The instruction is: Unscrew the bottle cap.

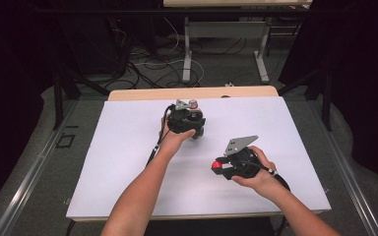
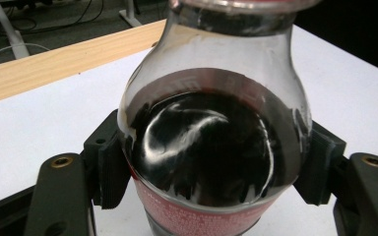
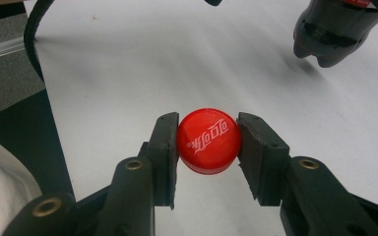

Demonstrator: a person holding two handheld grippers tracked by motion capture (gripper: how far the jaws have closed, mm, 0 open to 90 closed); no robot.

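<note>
White-topped table (image 1: 128, 162) with wooden far edge | grey floor (image 1: 226, 69), tangled cables (image 1: 147, 64) | second desk (image 1: 226, 29) behind | dark surroundings

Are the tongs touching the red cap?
Touching. In the right gripper view, the right tongs squeeze the red cap, one pad pressed against each side.

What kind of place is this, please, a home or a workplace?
Probably a lab or workshop set up for recording, not a home: a white board covers the table, loose cables lie on the floor behind, and metal-legged work desks stand among dark surroundings.
</note>
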